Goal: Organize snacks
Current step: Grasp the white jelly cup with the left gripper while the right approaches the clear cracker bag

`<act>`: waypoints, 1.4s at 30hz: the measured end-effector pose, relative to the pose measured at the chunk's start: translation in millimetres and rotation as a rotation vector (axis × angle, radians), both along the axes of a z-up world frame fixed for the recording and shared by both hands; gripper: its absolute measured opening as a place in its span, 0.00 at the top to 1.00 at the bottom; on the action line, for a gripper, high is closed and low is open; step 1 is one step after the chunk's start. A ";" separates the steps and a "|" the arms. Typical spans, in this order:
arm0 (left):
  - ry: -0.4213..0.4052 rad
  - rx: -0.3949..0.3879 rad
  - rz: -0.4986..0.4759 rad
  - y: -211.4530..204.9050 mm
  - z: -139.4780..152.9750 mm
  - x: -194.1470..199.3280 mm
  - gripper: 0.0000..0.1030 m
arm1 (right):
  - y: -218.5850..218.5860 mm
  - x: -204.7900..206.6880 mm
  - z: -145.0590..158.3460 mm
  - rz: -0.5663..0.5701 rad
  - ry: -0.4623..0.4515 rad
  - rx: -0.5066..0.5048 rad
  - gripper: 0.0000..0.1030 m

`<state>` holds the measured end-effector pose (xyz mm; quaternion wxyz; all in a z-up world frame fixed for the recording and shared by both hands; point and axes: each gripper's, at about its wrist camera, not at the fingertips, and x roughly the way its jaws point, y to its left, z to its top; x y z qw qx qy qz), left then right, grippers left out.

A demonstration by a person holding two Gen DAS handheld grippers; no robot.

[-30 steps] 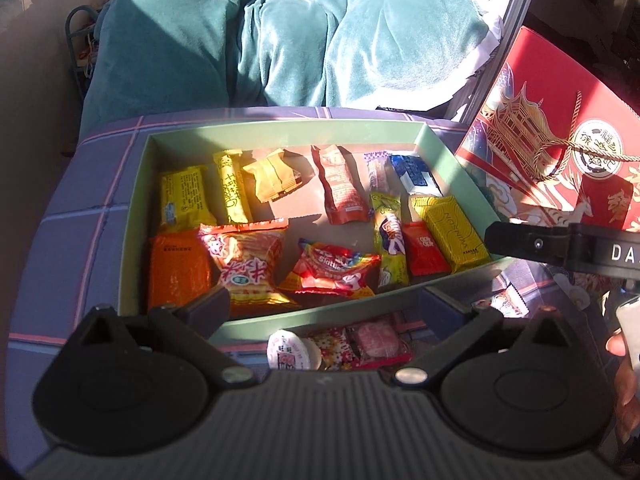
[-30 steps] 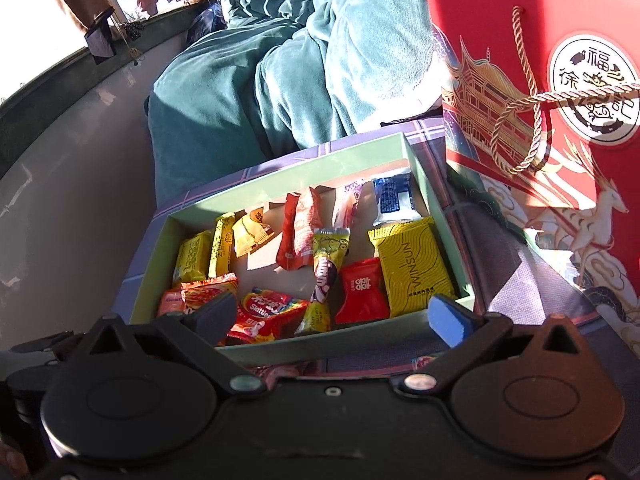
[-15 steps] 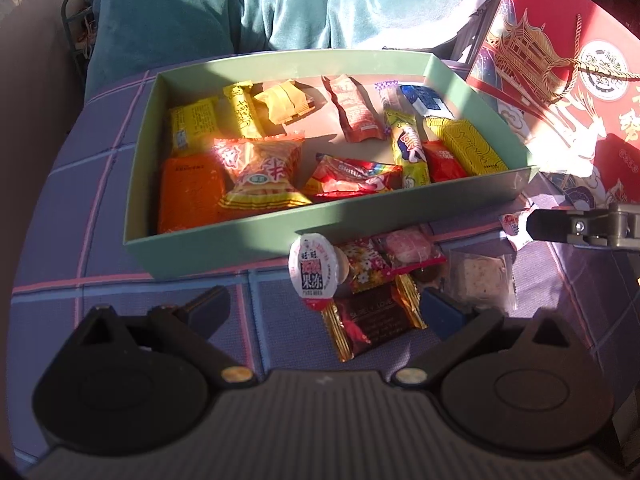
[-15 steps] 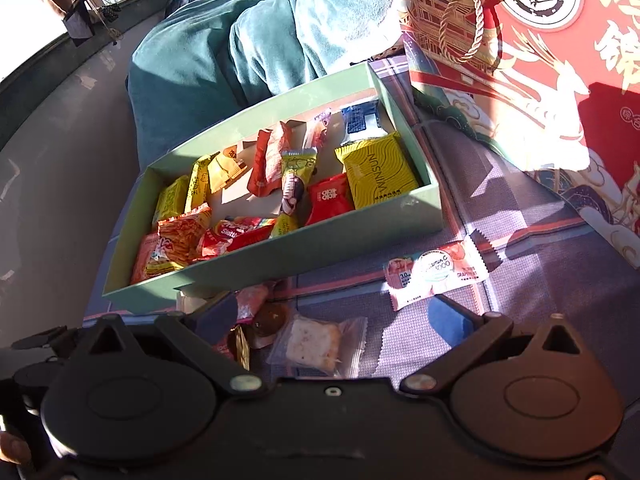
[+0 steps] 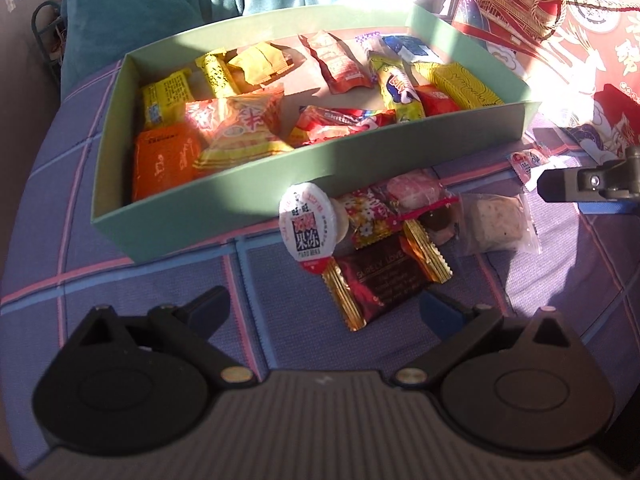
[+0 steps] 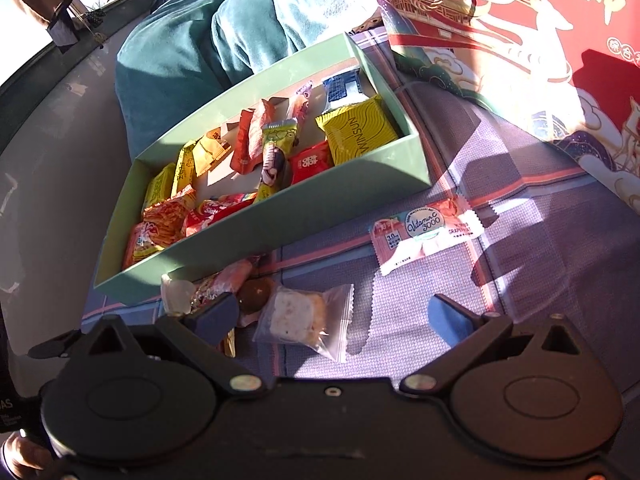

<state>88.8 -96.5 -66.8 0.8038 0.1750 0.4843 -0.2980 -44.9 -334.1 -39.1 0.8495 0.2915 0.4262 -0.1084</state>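
A green box holds several packaged snacks. In front of it on the checked cloth lie loose snacks: a white jelly cup, a dark chocolate packet with gold ends, a pink candy, a clear bag with a pale cake and a pink vitamin sachet. My left gripper hovers open just short of the chocolate packet. My right gripper stands open over the clear bag, nothing between its fingers; its finger shows at the right of the left wrist view.
A large red gift bag with rope handles stands to the right of the box. A teal blanket lies heaped behind the box. The table edge curves away at the left, with grey floor beyond.
Both grippers have drawn back and tilted down from the box, bringing the loose snacks in front of it into view. Both stay open.
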 end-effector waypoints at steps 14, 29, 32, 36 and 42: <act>0.012 -0.100 0.252 -2.7 -2.8 42.4 0.16 | 12.1 28.3 -4.0 0.081 -0.016 -0.049 0.54; 0.023 -0.054 0.269 37.7 -8.8 47.8 0.10 | 65.1 33.8 -18.7 0.288 0.055 -0.107 0.31; 0.023 -0.067 0.261 27.7 -7.7 50.0 0.10 | 73.0 38.8 -15.7 0.294 0.051 -0.167 0.32; 0.014 -0.074 0.233 9.3 -9.2 49.6 0.10 | 77.1 41.1 -13.2 0.319 0.047 -0.210 0.32; -0.005 -0.089 0.206 7.3 -8.1 45.0 0.59 | 72.1 37.2 -10.7 0.345 0.032 -0.222 0.32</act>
